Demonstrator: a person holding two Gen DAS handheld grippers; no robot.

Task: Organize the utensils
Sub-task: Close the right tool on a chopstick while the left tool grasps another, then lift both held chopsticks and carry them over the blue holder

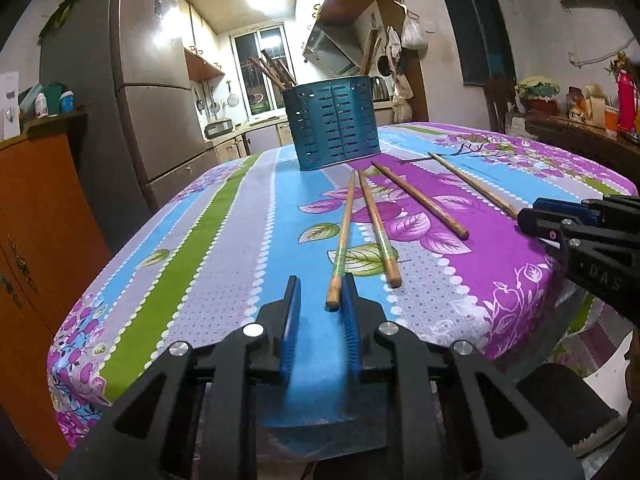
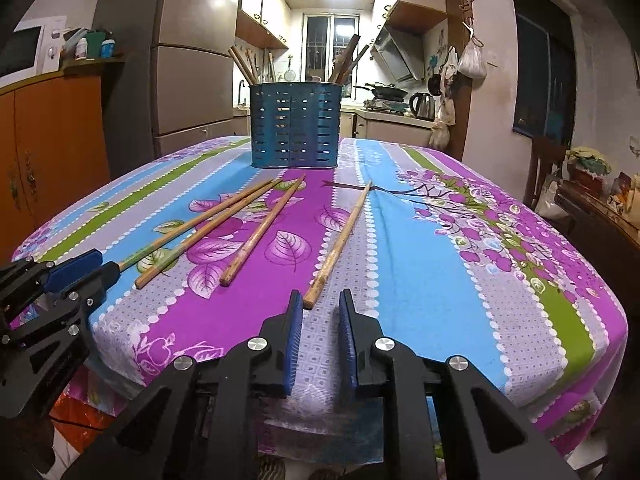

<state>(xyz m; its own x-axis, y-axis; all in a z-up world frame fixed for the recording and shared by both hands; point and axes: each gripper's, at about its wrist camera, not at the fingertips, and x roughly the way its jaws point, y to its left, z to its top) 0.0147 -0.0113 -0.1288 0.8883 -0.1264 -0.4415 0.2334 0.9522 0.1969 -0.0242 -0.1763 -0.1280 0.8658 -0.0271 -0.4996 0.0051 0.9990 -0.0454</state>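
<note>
A blue slotted utensil holder (image 1: 334, 124) (image 2: 295, 124) stands at the far middle of the table with several chopsticks in it. Several wooden chopsticks lie loose in front of it. My left gripper (image 1: 322, 286) is open; the near end of the leftmost chopstick (image 1: 340, 248) lies between its fingertips, beside the right one. My right gripper (image 2: 320, 300) is open; the near end of the rightmost chopstick (image 2: 340, 240) lies between its fingertips, close to the left one. Each gripper shows in the other's view, the right one (image 1: 560, 224) and the left one (image 2: 84, 268).
The table wears a flowered striped cloth (image 1: 224, 240) (image 2: 440, 264). Two more chopsticks (image 1: 378, 228) (image 1: 420, 200) lie between the outer ones. An orange cabinet (image 1: 36, 220) stands left, a fridge (image 1: 160, 92) behind, a cluttered side table (image 2: 600, 208) right.
</note>
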